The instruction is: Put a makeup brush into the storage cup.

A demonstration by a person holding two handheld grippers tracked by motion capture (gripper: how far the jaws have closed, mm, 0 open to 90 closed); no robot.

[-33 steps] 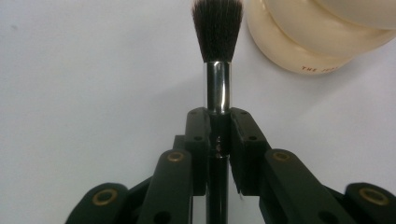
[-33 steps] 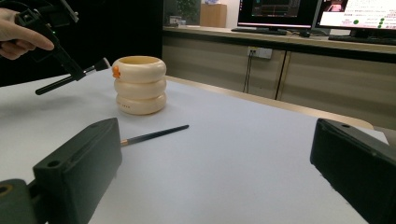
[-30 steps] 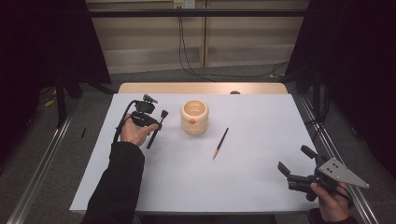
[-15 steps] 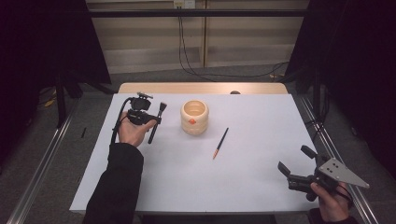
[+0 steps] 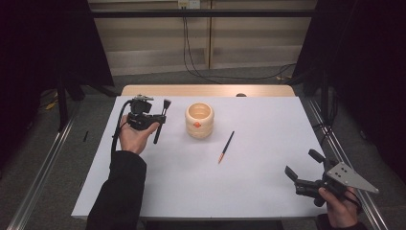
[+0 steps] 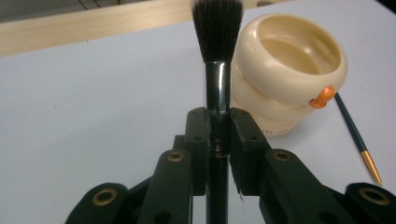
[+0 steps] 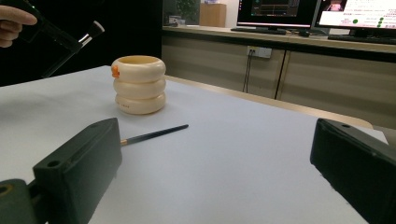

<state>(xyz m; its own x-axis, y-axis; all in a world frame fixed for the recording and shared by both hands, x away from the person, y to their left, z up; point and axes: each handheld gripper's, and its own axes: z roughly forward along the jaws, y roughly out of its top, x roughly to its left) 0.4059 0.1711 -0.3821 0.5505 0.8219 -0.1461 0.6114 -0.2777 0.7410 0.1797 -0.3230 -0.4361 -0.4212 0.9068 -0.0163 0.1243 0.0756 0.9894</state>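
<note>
My left gripper (image 5: 161,120) is held above the left part of the white table (image 5: 268,191), shut on the black handle of a makeup brush (image 5: 165,106). In the left gripper view the brush (image 6: 217,32) stands straight up between the closed jaws, its dark bristles on top. A cream ringed holder (image 5: 199,120) with an orange spot stands just right of it, seen also as the holder (image 6: 285,79) and the holder (image 7: 139,84). A thin dark brush (image 5: 226,147) with an orange end lies right of the holder. My right gripper (image 5: 301,163) rests open near the front right corner, its jaws empty.
A wooden strip (image 5: 206,90) runs along the table's far edge. Metal rails (image 5: 335,139) flank the table on both sides. Cables hang behind on the floor. In the right gripper view, cabinets and lit screens (image 7: 275,9) stand beyond the table.
My left gripper has lifted a little and drifted slightly left with the brush still in it. The right gripper has stayed where it was.
</note>
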